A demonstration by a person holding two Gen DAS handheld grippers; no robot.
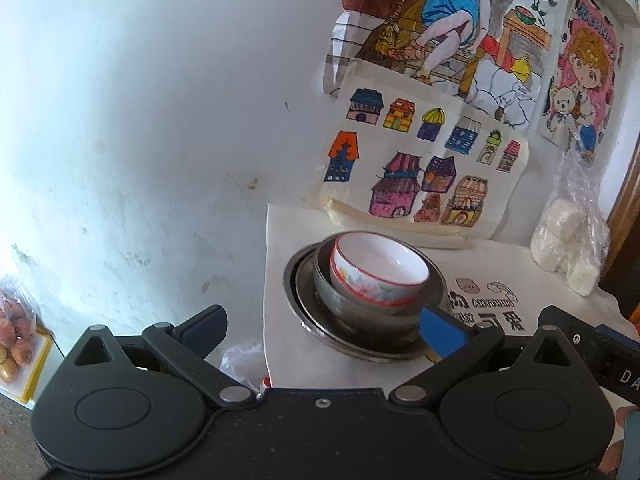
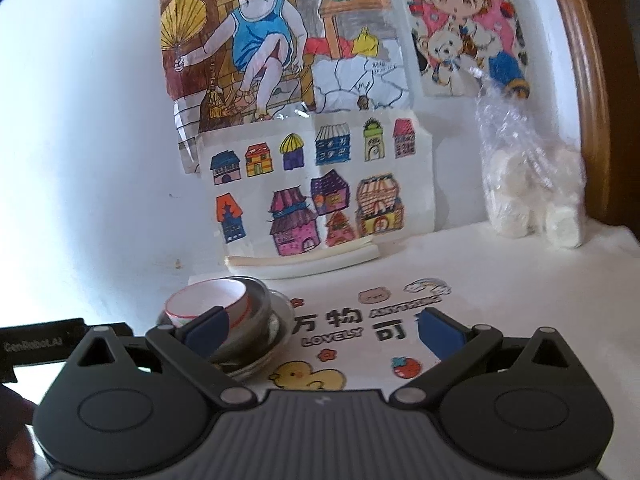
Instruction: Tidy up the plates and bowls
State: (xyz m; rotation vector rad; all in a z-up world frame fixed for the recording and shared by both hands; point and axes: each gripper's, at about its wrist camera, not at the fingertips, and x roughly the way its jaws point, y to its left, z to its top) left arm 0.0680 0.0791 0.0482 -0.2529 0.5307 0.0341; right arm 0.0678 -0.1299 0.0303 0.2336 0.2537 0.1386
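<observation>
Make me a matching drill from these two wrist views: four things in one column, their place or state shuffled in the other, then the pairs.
Things
1. ceramic bowl
2. metal bowl
3. bag of white pieces
4. left tongs

Place or state
A. open, holding nothing
B. nested tilted in the metal bowl
C. at the back right of the table, by the wall
D. sitting on stacked metal plates

Pairs: 1-B, 2-D, 3-C, 4-A
</observation>
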